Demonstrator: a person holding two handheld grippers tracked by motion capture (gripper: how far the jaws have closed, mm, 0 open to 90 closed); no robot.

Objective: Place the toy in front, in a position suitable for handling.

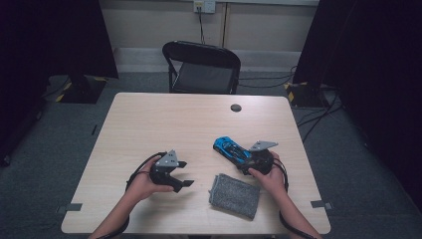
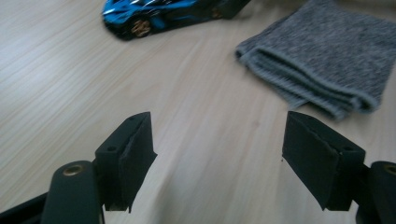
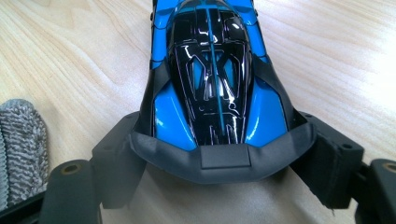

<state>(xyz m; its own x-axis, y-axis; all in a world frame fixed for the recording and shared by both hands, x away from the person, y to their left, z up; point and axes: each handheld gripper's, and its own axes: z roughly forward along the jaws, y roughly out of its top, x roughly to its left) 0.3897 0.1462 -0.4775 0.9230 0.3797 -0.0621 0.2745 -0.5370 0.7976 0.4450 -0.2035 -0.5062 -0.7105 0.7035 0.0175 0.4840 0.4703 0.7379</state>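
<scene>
- The left tongs hover spread over bare counter, nothing between the jaws.
- A folded grey cloth lies near the front edge, between both hands.
- The right tongs pinch the rear of the blue toy car, which stands on the counter just beyond the cloth.
- A black chair stands behind the counter.

— What do your tools look like?
— My left gripper and right gripper are matte black, each topped by a grey three-cornered plate

— And the jaws?
— Chunky black blocks with flat pads, each with a small hole on top; behind them sit rounded black knuckles with a brass-coloured screw

— Any wiring?
— A black cable loops from each one back along my forearms, which are bare
</scene>
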